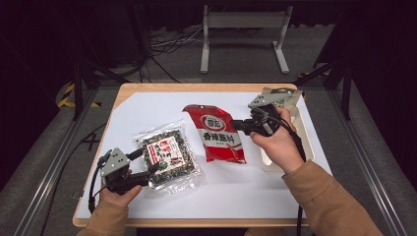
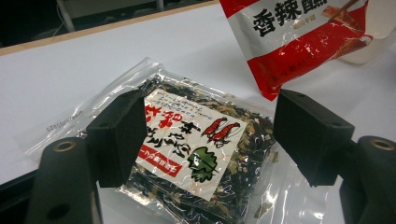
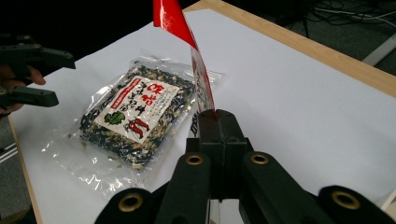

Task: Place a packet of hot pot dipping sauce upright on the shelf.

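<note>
A clear packet of dark dried seaweed (image 1: 168,155) with a white and red label lies flat on the white sheet at the front left. My left gripper (image 1: 146,162) is open at the packet's left edge, and its jaws stand wide apart over the packet (image 2: 187,140) without pressing it. A red and white sauce packet (image 1: 217,132) sits at the middle of the table. My right gripper (image 1: 242,125) is shut on its right edge. In the right gripper view the red packet (image 3: 196,60) rises edge-on from my shut gripper (image 3: 217,116), with the seaweed packet (image 3: 133,109) and left gripper (image 3: 63,79) beyond.
A shallow beige tray (image 1: 305,135) lies along the table's right edge under my right hand, with a brown pouch (image 1: 287,96) at its far end. A wooden rim (image 1: 196,87) borders the white sheet. A metal stand (image 1: 243,22) is on the floor behind the table.
</note>
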Available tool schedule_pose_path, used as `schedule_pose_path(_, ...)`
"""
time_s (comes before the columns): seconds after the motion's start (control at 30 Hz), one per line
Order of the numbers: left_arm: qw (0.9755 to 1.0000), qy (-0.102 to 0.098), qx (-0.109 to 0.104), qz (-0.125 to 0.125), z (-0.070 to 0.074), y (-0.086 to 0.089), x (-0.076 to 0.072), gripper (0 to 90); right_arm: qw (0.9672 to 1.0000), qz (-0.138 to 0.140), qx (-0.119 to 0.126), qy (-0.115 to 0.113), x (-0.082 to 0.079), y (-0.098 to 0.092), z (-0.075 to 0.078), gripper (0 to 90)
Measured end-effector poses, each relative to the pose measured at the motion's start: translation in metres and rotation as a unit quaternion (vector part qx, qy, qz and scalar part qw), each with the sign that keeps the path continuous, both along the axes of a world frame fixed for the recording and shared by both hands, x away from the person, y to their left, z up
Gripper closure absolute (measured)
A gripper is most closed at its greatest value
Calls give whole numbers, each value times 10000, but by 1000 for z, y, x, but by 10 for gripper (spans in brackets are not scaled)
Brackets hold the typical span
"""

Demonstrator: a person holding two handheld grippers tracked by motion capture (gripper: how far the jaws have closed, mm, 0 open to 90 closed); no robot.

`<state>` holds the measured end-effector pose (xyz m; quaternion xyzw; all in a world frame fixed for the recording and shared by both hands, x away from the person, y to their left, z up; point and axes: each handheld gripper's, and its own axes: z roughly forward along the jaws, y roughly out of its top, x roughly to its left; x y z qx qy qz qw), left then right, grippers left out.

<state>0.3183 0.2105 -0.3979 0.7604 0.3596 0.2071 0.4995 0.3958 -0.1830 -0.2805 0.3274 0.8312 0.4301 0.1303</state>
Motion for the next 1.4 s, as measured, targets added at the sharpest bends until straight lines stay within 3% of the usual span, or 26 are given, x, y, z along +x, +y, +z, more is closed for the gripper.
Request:
schedule_pose_path(0.27,9999,-34,-43,-149,3,-6,1,283,9996,163,-95,-189,-17,-2,8,900)
schedule_pose_path(0.43,9986,2,-246,-473,8,-16,4,340,9992,283,-136,-258,-27,-1,13,900)
schedule_pose_path(0.67,9935,206,-682,-888,6,-33,15,396,9983,460,-149,-334,-41,3,17,900)
schedule_pose_path(0.97,9892,442,-854,-1106,2,-57,36,385,9963,729,-194,-419,-57,14,22,900)
schedule_pose_path(1.07,9844,597,-1126,-1214,0,-66,47,371,9953,830,-193,-453,-64,17,25,900)
schedule_pose_path(1.1,9844,597,-1126,-1214,0,-66,47,368,9953,830,-193,-453,-64,17,25,900)
schedule_pose_path(1.13,9809,597,-1235,-1381,0,-69,50,366,9946,895,-185,-487,-68,19,26,900)
schedule_pose_path(1.17,9809,597,-1235,-1381,0,-69,50,365,9946,895,-185,-487,-68,19,26,900)
schedule_pose_path(1.3,9726,535,-1398,-1776,3,-79,49,355,9934,1011,-111,-536,-75,20,29,900)
schedule_pose_path(1.33,9718,494,-1377,-1850,4,-81,48,355,9934,1011,-111,-536,-75,20,29,900)
schedule_pose_path(1.37,9667,510,-1464,-2037,5,-85,46,377,9928,1060,-73,-550,-78,19,28,900)
schedule_pose_path(1.4,9667,510,-1464,-2037,5,-85,46,386,9928,1060,-73,-550,-78,19,28,900)
